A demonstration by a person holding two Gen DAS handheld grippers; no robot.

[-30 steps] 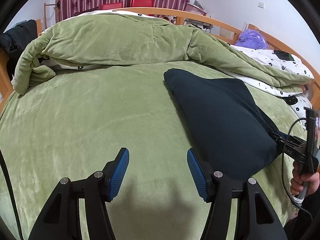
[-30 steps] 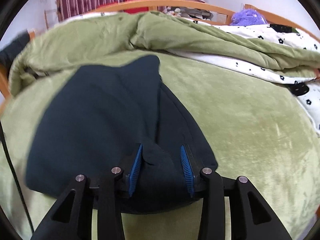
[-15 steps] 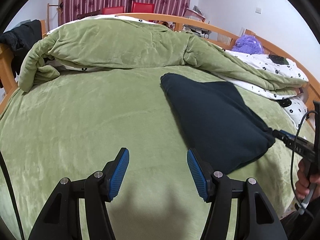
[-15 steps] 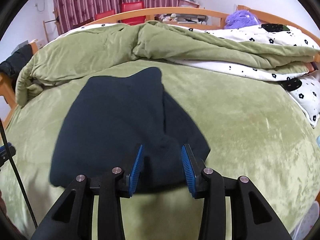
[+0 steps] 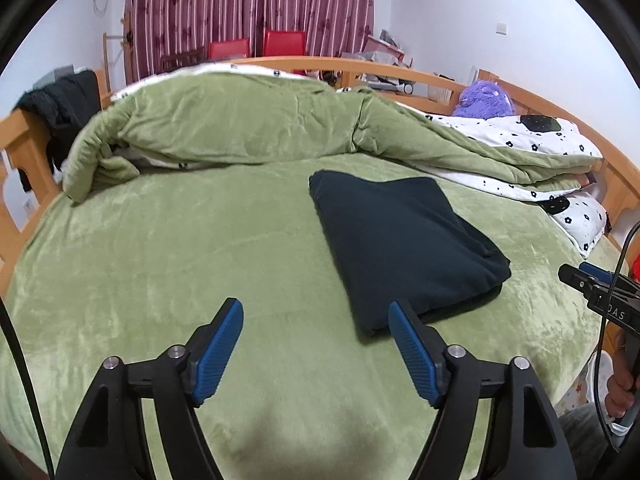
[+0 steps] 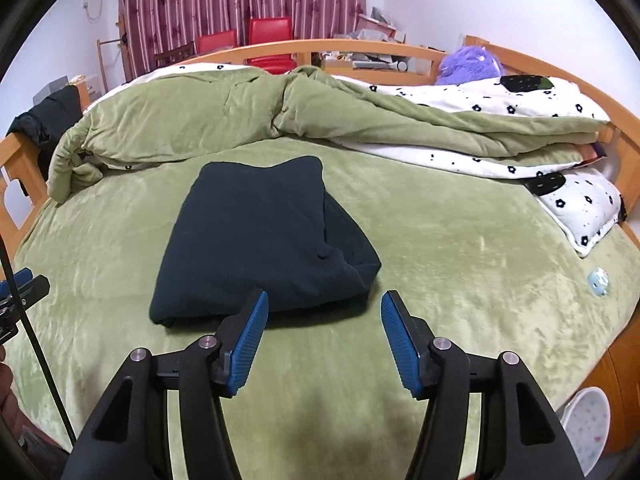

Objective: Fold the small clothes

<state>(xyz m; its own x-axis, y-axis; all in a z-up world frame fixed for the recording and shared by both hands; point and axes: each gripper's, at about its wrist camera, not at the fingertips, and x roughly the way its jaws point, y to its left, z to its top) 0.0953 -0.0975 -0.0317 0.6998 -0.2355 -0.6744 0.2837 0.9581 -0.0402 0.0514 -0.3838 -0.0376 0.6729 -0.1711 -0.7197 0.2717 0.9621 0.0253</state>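
While both jaws have just been opening and hold nothing, we see the folded dark navy fleece garment [image 6: 260, 236] lying just beyond the right gripper [image 6: 322, 340], long axis running near to far, right of the left gripper [image 5: 316, 350].

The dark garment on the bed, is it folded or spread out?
Folded: the dark garment lies as a compact stacked rectangle, layered edges showing at its near corner.

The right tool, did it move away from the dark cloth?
Yes. The right tool let go and backed off toward the bed's near edge; the cloth lies folded beyond its tips.

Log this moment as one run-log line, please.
stage: release after fold | dark navy folded garment: flat on green plush blanket | left gripper: open, empty | right gripper: jaws just opened, empty
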